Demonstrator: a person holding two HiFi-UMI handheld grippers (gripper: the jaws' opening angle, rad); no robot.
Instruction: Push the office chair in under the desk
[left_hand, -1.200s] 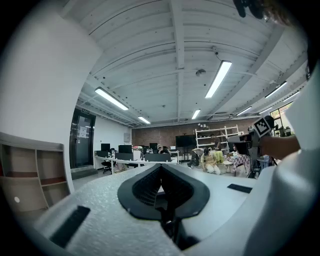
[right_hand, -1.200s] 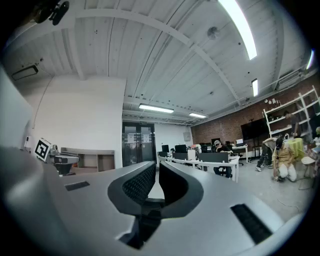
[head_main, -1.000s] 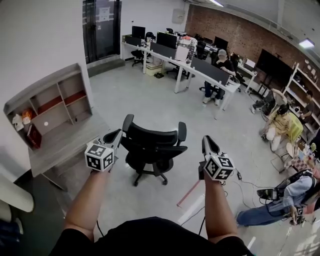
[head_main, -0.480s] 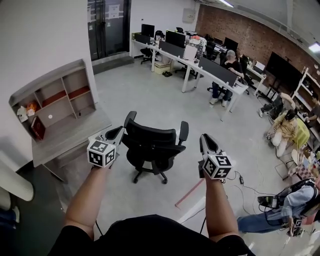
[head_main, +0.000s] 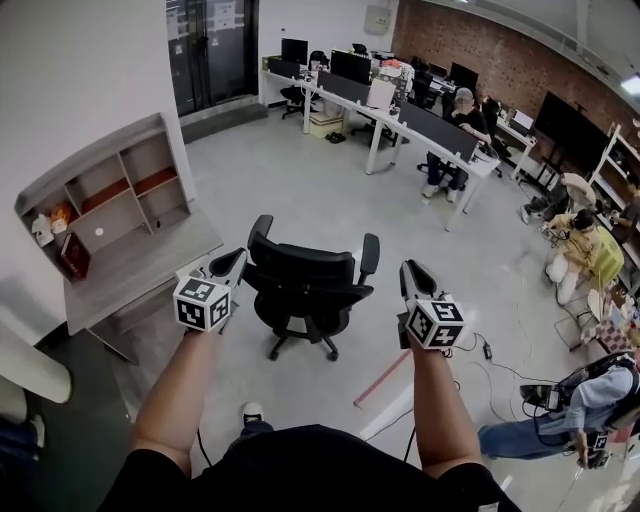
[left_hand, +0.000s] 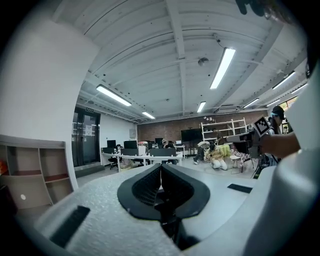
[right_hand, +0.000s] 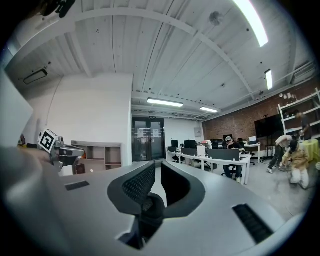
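A black office chair (head_main: 305, 283) stands on the grey floor in the head view, its backrest towards me and its armrests pointing away. The grey desk (head_main: 140, 278) with a shelf unit (head_main: 100, 205) on it stands against the white wall, left of the chair. My left gripper (head_main: 232, 263) is shut and empty, hovering just left of the chair's back. My right gripper (head_main: 410, 268) is shut and empty, a little right of the chair's right armrest. Neither touches the chair. The left gripper (left_hand: 160, 166) and the right gripper (right_hand: 157, 165) point level across the room; no chair shows in their views.
Long white desks with monitors (head_main: 400, 110) and a seated person run across the far room. People sit on the floor at the right (head_main: 575, 260) and lower right (head_main: 560, 425). A pink bar (head_main: 380, 378) and cables (head_main: 480, 350) lie right of the chair.
Both grippers have come a little forward and down beside the chair. My shoe now shows at the bottom of the head view. The chair keeps its pose.
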